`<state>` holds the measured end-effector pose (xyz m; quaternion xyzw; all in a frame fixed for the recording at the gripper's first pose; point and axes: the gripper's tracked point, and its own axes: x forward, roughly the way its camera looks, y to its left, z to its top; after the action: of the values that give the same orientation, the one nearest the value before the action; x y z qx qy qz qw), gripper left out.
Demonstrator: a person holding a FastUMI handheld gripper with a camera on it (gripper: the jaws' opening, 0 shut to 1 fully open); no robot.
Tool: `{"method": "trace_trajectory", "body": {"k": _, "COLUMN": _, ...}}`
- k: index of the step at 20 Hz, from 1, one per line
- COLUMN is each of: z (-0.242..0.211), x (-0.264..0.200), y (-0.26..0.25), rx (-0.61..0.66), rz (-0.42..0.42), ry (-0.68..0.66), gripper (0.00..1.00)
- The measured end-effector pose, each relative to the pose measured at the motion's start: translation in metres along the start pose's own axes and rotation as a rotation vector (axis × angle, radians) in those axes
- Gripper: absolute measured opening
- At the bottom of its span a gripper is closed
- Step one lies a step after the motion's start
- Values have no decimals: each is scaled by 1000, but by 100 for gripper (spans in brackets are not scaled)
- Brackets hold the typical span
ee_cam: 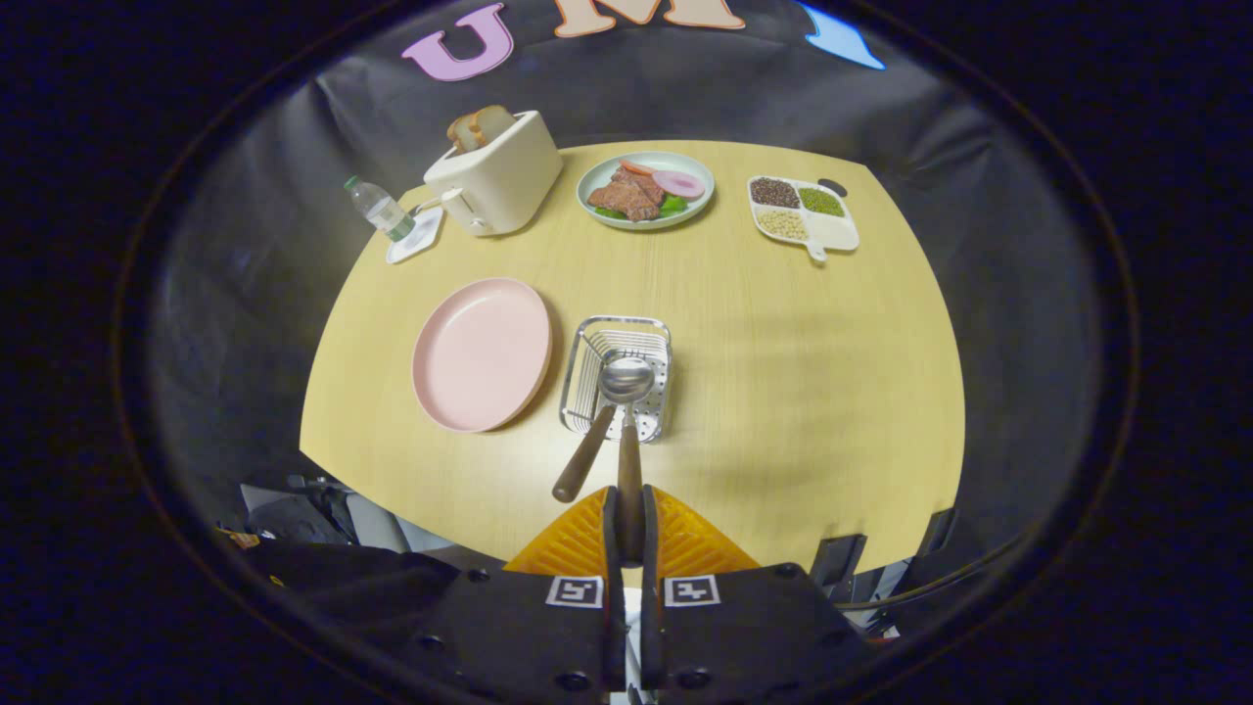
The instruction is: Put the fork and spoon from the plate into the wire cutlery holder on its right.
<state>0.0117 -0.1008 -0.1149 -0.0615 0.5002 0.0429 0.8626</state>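
My gripper is shut on the wooden handle of the spoon, both fingers pressed on it. The spoon points forward, its metal bowl hanging over the wire cutlery holder. A second utensil with a brown handle, probably the fork, leans in the holder with its handle sticking out toward me. Its head is hidden among the wires. Left of the holder lies the pink plate, bare.
At the back of the round wooden table stand a cream toaster with bread, a water bottle, a green plate of food and a divided tray of beans. The table's near edge lies just ahead of my fingers.
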Motion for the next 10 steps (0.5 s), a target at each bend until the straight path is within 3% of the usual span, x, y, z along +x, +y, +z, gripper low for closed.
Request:
{"method": "trace_trajectory", "body": {"k": 7, "z": 24, "x": -2, "y": 9, "rx": 45, "rz": 98, "ry": -19, "gripper": 22}}
{"method": "trace_trajectory", "body": {"k": 10, "z": 30, "x": -2, "y": 4, "rx": 42, "rz": 80, "ry": -56, "gripper": 61}}
